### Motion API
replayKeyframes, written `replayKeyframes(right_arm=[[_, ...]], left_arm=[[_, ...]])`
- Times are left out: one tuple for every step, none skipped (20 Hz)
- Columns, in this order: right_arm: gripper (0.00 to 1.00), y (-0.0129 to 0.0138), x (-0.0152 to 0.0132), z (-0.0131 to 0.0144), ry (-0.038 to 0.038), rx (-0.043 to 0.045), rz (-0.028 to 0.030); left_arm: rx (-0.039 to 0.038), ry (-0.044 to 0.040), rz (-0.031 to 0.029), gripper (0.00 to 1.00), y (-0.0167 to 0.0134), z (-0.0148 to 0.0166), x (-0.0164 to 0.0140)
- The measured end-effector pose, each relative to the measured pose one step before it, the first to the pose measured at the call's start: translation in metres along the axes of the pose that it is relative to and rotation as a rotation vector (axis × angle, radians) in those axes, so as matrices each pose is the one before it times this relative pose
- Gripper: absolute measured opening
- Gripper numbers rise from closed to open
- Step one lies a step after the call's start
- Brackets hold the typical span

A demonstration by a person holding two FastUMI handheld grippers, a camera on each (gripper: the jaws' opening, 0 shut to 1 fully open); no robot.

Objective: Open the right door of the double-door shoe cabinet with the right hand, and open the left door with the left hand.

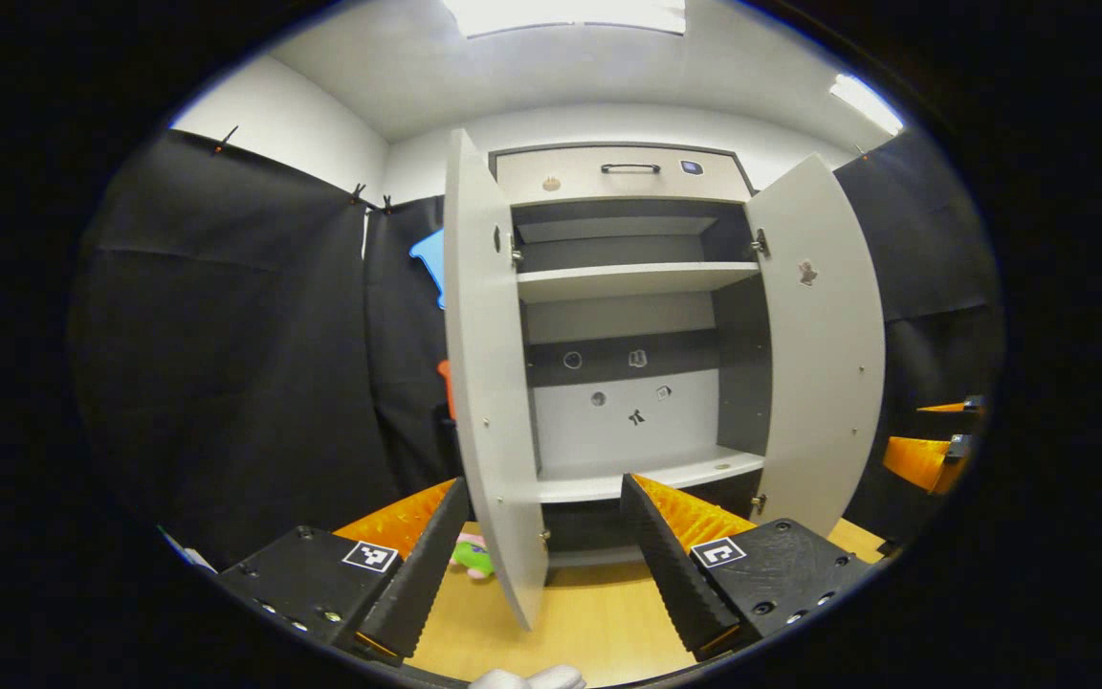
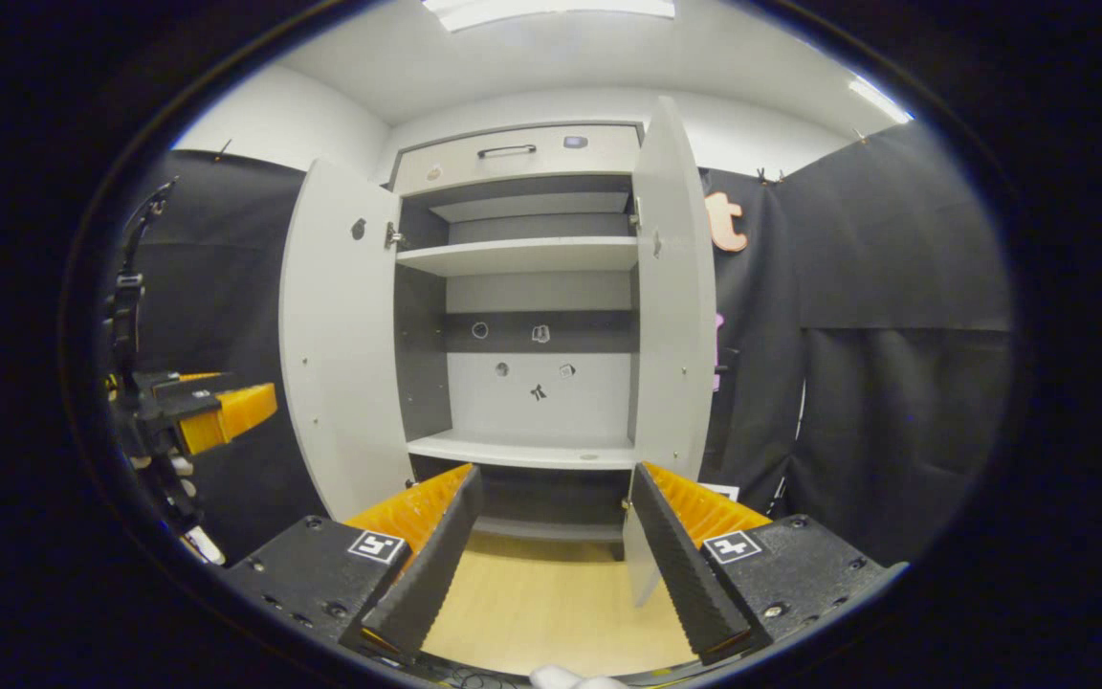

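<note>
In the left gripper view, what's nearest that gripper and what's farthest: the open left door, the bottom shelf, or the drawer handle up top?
1. Left door: its lower edge hangs between the left gripper fingers.
2. Bottom shelf: inside the cabinet, behind the door.
3. Drawer handle: top, farthest.

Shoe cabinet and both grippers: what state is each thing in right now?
Left door: swung wide open.
Right door: swung wide open.
Drawer on top: closed.
Shelves: bare.
Left gripper: jaws open, holding nothing, astride the left door's lower edge.
Right gripper: jaws open, holding nothing.
</note>
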State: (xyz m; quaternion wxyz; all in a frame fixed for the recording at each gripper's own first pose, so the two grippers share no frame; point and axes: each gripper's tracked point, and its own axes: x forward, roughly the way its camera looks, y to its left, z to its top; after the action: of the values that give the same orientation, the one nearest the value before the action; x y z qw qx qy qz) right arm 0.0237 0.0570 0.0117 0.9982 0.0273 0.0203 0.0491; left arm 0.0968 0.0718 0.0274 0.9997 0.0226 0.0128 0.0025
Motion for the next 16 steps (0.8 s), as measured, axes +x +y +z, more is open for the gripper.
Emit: replayKeyframes(right_arm=[[0.98, -0.00164, -0.00036, -0.00132, 0.00219, -0.00077, -0.00521], [0.98, -0.00097, 0.00059, -0.00109, 0.00228, 0.00142, -0.00493], [0.98, -0.00073, -0.00038, -0.00069, 0.00046, 0.00414, -0.00406], [0.99, -0.00022, 0.00025, -0.00137, 0.00181, 0.00338, -0.00262], [0.98, -0.00038, -0.00054, -0.00067, 0.00096, 0.00092, -0.00398], [0.98, -0.00051, -0.00061, -0.00079, 0.00188, -0.00312, -0.00223], [0.98, -0.0006, -0.00062, -0.00003, -0.00044, -0.00165, -0.00503], [0.98, 0.00068, 0.00039, -0.001, 0.002, -0.0015, 0.00118], [0.96, 0.00079, -0.00041, -0.00003, 0.00066, 0.00002, 0.00027], [0.99, 0.00093, 0.00002, 0.00078, -0.0015, 0.00054, -0.00002], [0.98, 0.00084, -0.00024, 0.00097, -0.00212, -0.00038, -0.00012], [0.98, 0.00051, -0.00073, 0.00118, -0.00273, -0.00046, -0.0004], [0.98, 0.00001, -0.0012, 0.00089, -0.0035, -0.00168, -0.00072], [0.98, -0.00078, -0.0008, 0.00153, -0.00451, -0.0009, -0.00287], [0.98, -0.00061, -0.00165, 0.00105, -0.00291, -0.00064, -0.00314], [0.98, -0.00056, -0.00059, 0.00034, -0.00349, 0.00037, -0.00304]], left_arm=[[-0.00721, 0.0076, -0.00831, 0.95, -0.00797, -0.00585, -0.00231], [-0.00468, 0.00541, -0.00111, 0.95, -0.00475, -0.00521, -0.00322], [-0.00224, 0.00364, 0.00091, 0.95, -0.00164, -0.0033, -0.00352], [0.00319, 0.00134, 0.00481, 0.95, -0.00097, -0.00282, -0.00207], [0.00918, -0.00392, 0.00993, 0.95, 0.00182, -0.00103, -0.00268], [0.00862, -0.00094, 0.01052, 0.95, 0.00195, -0.0007, -0.00086], [0.00407, -0.00119, 0.00892, 0.95, 0.00133, -0.00029, 0.00005], [0.00227, -0.0038, 0.00304, 0.95, 0.00069, 0.00021, -0.0006], [0.0034, -0.00395, 0.00317, 0.95, 0.00037, 0.00146, -0.00109], [0.00354, -0.00108, 0.00624, 0.95, 0.0009, 0.00073, 0.00006], [0.00137, -0.00417, 0.00356, 0.95, 0.0013, 0.00041, 0.00051], [-0.00232, -0.00302, 0.00126, 0.95, 0.00108, 0.0002, -0.00089], [-0.00301, -0.00168, 0.00132, 0.95, 0.00292, -0.00007, -0.00268], [-0.00187, -0.00382, -0.00183, 0.95, 0.00257, 0.00107, -0.00369], [0.00003, 0.00018, -0.00022, 0.95, 0.0016, -0.00103, -0.00413], [-0.0002, -0.00263, -0.00217, 0.95, 0.00054, 0.00105, -0.00248]])
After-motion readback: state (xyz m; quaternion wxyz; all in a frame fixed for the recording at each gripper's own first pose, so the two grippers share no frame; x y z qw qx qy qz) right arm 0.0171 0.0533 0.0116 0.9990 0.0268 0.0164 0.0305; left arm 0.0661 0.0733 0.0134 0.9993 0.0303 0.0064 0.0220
